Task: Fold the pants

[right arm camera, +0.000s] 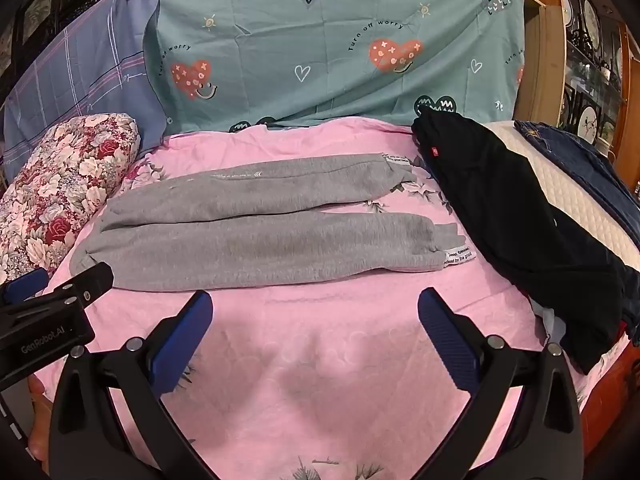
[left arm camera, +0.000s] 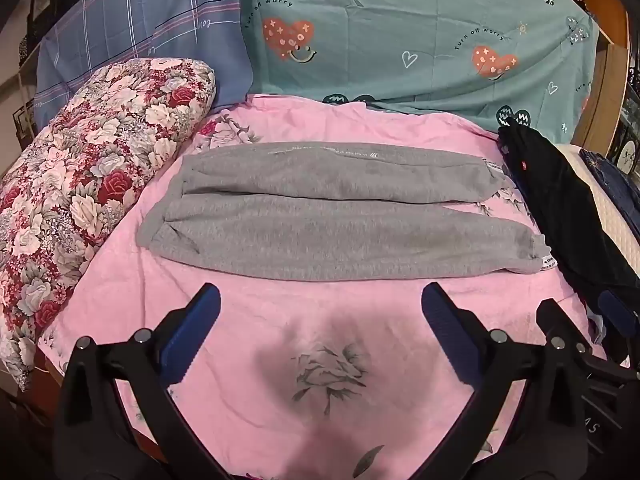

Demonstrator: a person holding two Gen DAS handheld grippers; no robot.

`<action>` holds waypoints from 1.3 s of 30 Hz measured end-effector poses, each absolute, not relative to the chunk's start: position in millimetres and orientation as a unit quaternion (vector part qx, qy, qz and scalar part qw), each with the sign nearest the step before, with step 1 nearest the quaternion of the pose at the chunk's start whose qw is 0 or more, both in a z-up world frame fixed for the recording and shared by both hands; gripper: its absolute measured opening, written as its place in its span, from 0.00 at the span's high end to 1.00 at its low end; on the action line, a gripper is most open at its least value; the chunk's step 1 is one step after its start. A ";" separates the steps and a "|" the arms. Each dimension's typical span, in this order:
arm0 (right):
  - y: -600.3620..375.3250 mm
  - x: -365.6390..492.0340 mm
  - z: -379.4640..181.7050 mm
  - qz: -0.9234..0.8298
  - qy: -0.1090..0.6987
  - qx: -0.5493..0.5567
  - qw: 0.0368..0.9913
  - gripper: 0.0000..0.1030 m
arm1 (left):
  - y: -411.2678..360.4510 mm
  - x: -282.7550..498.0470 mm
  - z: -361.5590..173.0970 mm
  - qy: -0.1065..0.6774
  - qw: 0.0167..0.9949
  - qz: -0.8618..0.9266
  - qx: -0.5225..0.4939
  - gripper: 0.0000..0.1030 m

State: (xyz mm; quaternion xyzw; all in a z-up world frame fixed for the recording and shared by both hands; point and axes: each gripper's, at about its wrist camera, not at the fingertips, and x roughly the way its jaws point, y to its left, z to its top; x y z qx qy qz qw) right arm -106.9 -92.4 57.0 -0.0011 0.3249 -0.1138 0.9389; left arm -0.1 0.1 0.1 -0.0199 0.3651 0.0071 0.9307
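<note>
Grey sweatpants [left arm camera: 328, 216] lie flat on the pink sheet [left arm camera: 280, 360], waistband at the left, both legs running to the right with white cuff labels. They also show in the right wrist view [right arm camera: 256, 232]. My left gripper [left arm camera: 320, 300] is open and empty, just in front of the near leg's middle. My right gripper [right arm camera: 314, 300] is open and empty, in front of the near leg. The right gripper shows at the right edge of the left wrist view [left arm camera: 580, 320]. The left gripper shows at the left edge of the right wrist view [right arm camera: 52, 284].
A floral quilt roll [left arm camera: 80, 200] lies left of the pants. Black pants [right arm camera: 520, 220] and dark jeans [right arm camera: 580, 160] lie on a white mattress [right arm camera: 560, 184] at the right. Teal [right arm camera: 320, 60] and blue plaid sheets [left arm camera: 140, 32] hang behind.
</note>
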 end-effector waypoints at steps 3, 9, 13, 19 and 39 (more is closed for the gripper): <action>-92.5 -106.9 57.0 -0.113 0.325 -0.001 0.939 0.01 | 0.2 0.2 -0.1 0.365 0.931 0.007 -0.019 0.02; -93.3 -107.7 57.3 -0.114 0.325 0.001 0.939 0.01 | 0.0 -1.2 5.5 0.363 0.932 0.006 -0.020 0.02; -92.4 -106.7 56.7 -0.113 0.325 0.000 0.939 0.01 | 0.3 -1.4 7.6 0.363 0.932 0.006 -0.019 0.02; -90.6 -104.8 59.6 -0.113 0.325 0.001 0.939 0.01 | -2.7 -1.3 5.0 0.362 0.932 0.007 -0.018 0.02; -83.7 -106.5 51.7 -0.109 0.330 0.003 0.938 0.01 | -2.2 -1.8 -1.6 0.365 0.931 0.007 -0.020 0.02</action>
